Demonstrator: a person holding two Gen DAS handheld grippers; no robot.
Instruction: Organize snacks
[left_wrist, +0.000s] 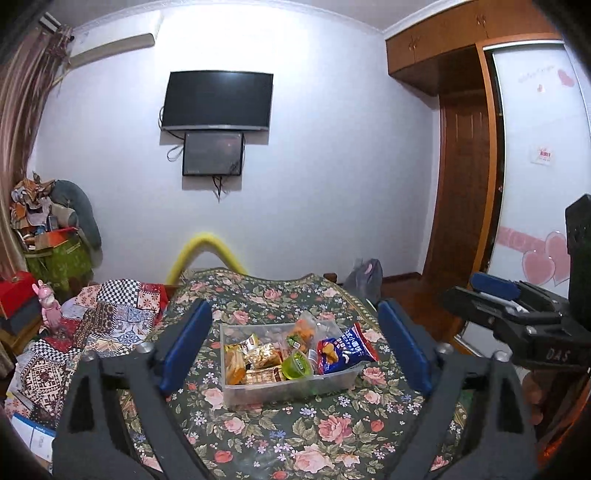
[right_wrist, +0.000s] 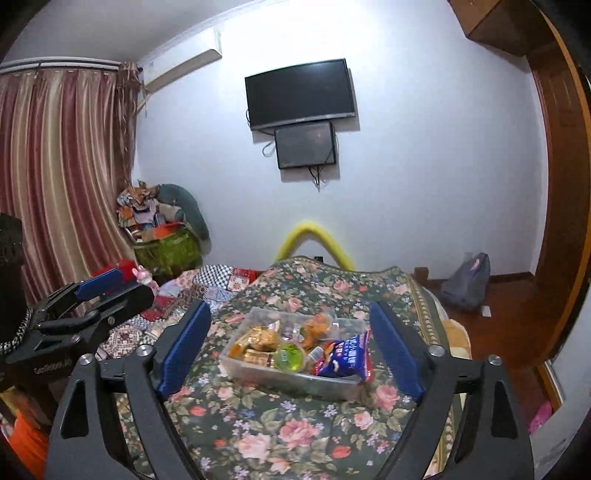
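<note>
A clear plastic bin (left_wrist: 280, 387) sits on the floral tablecloth (left_wrist: 295, 435). It holds several snacks: a blue snack bag (left_wrist: 341, 349) leaning over its right rim, a green jelly cup (left_wrist: 297, 365), golden wrapped biscuits (left_wrist: 258, 356) and an orange packet (left_wrist: 304, 330). My left gripper (left_wrist: 295, 343) is open and empty, held back from the bin. My right gripper (right_wrist: 291, 350) is open and empty, also short of the bin (right_wrist: 295, 380). The blue bag (right_wrist: 347, 360) and jelly cup (right_wrist: 290, 356) show in the right wrist view too. Each gripper shows in the other's view, the right one (left_wrist: 495, 288) and the left one (right_wrist: 103, 286).
A patchwork cloth (left_wrist: 107, 325) covers the surface left of the table. A pink figurine (left_wrist: 50, 306) and a cluttered green box (left_wrist: 59, 258) stand at the far left. A yellow tube (left_wrist: 205, 254) arcs behind the table. A wardrobe (left_wrist: 461, 184) and grey bag (right_wrist: 467, 282) are on the right.
</note>
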